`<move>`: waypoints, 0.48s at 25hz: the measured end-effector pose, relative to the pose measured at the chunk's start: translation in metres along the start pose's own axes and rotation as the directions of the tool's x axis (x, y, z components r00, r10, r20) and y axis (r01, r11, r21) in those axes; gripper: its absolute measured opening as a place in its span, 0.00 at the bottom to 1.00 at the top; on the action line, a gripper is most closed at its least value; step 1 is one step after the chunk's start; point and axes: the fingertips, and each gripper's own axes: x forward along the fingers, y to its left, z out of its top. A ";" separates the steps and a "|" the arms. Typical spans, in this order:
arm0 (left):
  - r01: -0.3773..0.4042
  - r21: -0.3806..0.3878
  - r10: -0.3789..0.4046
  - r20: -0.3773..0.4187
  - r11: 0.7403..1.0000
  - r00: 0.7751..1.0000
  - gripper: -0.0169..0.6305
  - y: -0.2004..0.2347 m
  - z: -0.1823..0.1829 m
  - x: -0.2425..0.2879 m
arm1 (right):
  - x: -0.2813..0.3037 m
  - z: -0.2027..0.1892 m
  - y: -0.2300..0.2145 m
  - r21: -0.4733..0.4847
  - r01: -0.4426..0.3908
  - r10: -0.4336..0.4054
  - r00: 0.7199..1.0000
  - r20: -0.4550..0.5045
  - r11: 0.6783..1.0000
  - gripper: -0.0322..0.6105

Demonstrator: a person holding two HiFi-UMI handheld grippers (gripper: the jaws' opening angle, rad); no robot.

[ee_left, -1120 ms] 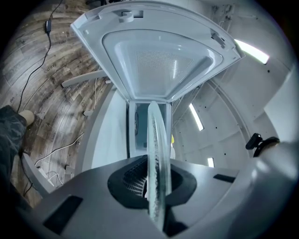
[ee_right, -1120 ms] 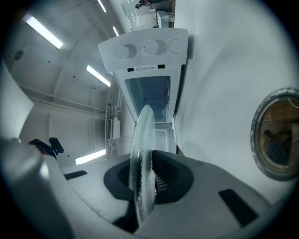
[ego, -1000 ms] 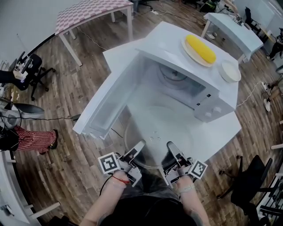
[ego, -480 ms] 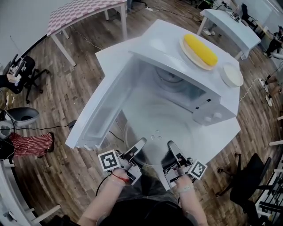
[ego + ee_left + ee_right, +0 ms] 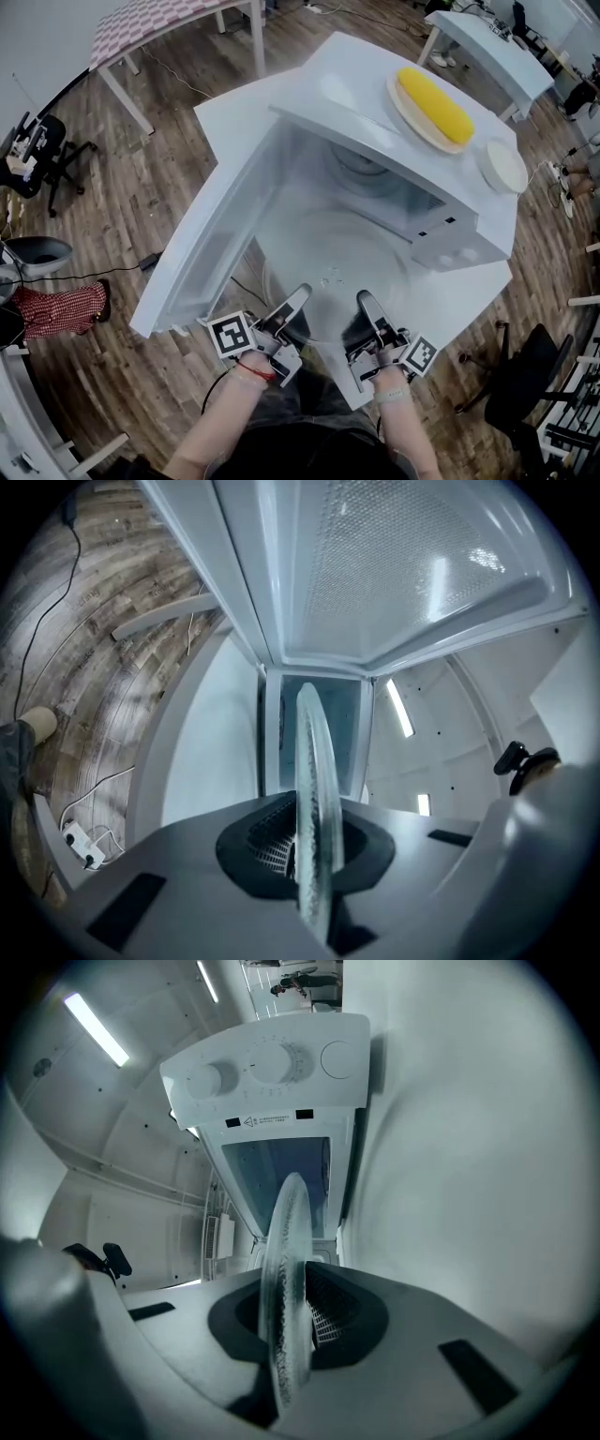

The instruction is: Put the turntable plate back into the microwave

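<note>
As left gripper [image 5: 312, 850] and right gripper [image 5: 286, 1330] clamp it, glass plate [image 5: 311, 761] looks pebbled.

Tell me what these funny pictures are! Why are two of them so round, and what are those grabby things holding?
A person wears a camera on the head, so the head view looks down at their own arms. Each hand holds a tool with two jaws that pinch. The left hand-held gripper and the right hand-held gripper both pinch the near edge of a clear glass plate. Each tool also carries a small wide-angle camera, which bends its picture round. In those two views you see the plate edge-on between the jaws. In front stands a white microwave on a white table, with its door swung open. On top sit a dish with something yellow, maybe corn, and a small dish that is empty.
</note>
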 end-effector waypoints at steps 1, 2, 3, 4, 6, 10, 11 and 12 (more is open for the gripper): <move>0.001 0.001 -0.001 -0.001 1.000 1.000 0.07 0.001 0.001 0.002 | 0.001 0.002 -0.001 -0.001 0.000 0.000 1.000 0.005 1.000 0.11; 0.002 0.001 -0.002 -0.002 1.000 1.000 0.07 0.002 0.002 0.005 | 0.003 0.004 -0.003 -0.003 0.000 0.000 1.000 0.008 1.000 0.11; 0.004 0.000 -0.004 -0.003 1.000 1.000 0.07 0.003 0.003 0.007 | 0.004 0.006 -0.003 -0.006 -0.001 0.001 1.000 0.011 1.000 0.11; 0.005 -0.002 -0.005 -0.003 1.000 1.000 0.07 0.004 0.004 0.009 | 0.005 0.008 -0.004 -0.007 -0.001 0.001 1.000 0.014 1.000 0.11; 0.007 -0.006 -0.007 -0.001 1.000 1.000 0.07 0.004 0.007 0.015 | 0.008 0.013 -0.004 -0.007 0.001 -0.001 1.000 0.024 1.000 0.11; 0.007 -0.006 -0.007 -0.003 1.000 1.000 0.07 0.007 0.014 0.026 | 0.017 0.023 -0.008 -0.007 0.003 -0.003 0.999 0.044 1.000 0.11; 0.007 -0.007 -0.007 -0.004 1.000 1.000 0.07 0.008 0.016 0.029 | 0.019 0.025 -0.009 -0.008 0.003 -0.003 0.999 0.048 1.000 0.11; 0.007 -0.010 -0.007 -0.003 1.000 1.000 0.07 0.009 0.018 0.031 | 0.022 0.027 -0.010 -0.007 0.002 -0.002 0.999 0.052 1.000 0.11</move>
